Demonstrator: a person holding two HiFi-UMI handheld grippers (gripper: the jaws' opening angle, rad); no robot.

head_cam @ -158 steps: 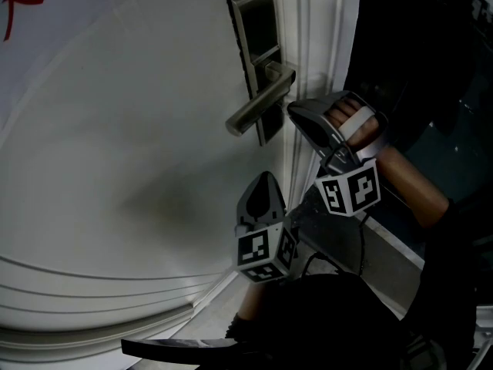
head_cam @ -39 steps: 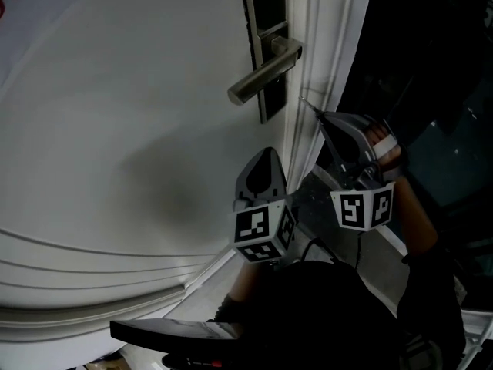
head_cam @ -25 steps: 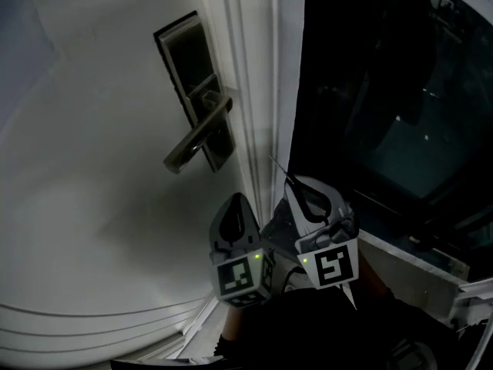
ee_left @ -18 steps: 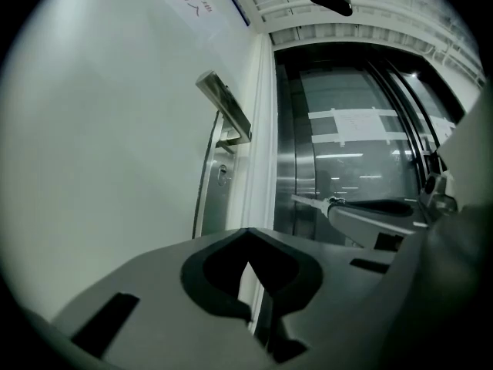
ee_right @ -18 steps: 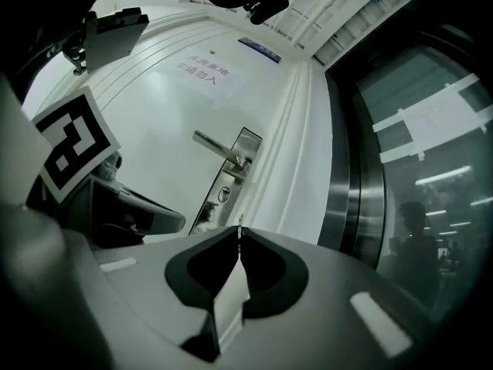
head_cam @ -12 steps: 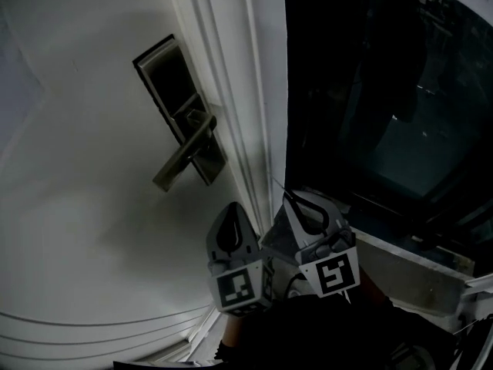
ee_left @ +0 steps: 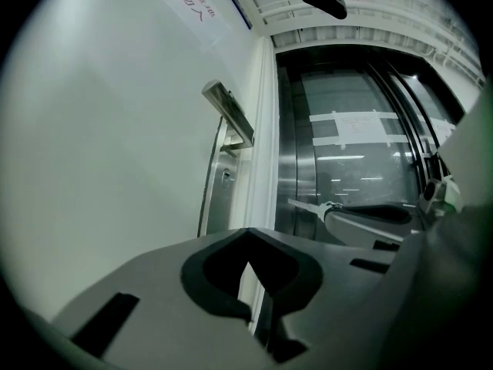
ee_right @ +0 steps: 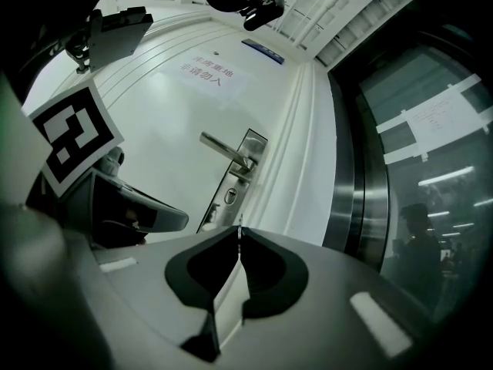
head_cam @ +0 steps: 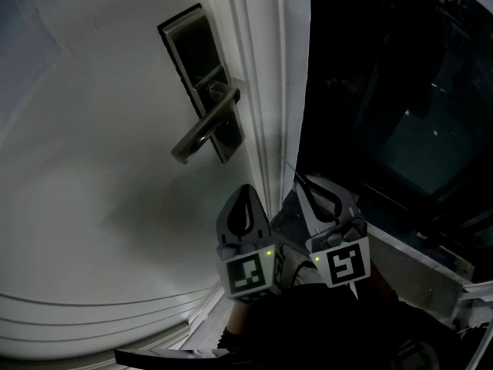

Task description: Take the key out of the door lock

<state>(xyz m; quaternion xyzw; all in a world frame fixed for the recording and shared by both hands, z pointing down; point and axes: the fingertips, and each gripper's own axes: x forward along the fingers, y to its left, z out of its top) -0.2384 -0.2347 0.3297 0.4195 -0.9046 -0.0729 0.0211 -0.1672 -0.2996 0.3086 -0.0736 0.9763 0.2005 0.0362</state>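
The silver lock plate (head_cam: 202,74) with its lever handle (head_cam: 205,126) sits on the white door (head_cam: 92,176). Its keyhole (ee_right: 231,196) shows empty below the handle (ee_right: 224,151). My right gripper (head_cam: 300,180) hangs low by the door's edge, well below the lock. It is shut on the key (head_cam: 291,169), whose thin blade pokes out past the tips (ee_right: 239,231). In the left gripper view the key (ee_left: 305,204) sticks out sideways from the right gripper (ee_left: 362,214). My left gripper (head_cam: 245,191) is shut on nothing, just left of the right one (ee_left: 248,234).
The white door frame (head_cam: 266,91) runs up beside the lock. To the right is dark glass with metal posts (head_cam: 385,91). A paper notice (ee_right: 202,72) is stuck on the door above the handle. A ledge (head_cam: 416,257) lies at lower right.
The right gripper has come away from the lock with the key and dropped beside the left gripper. Over the last second both grippers stay low; only the head view shifts.
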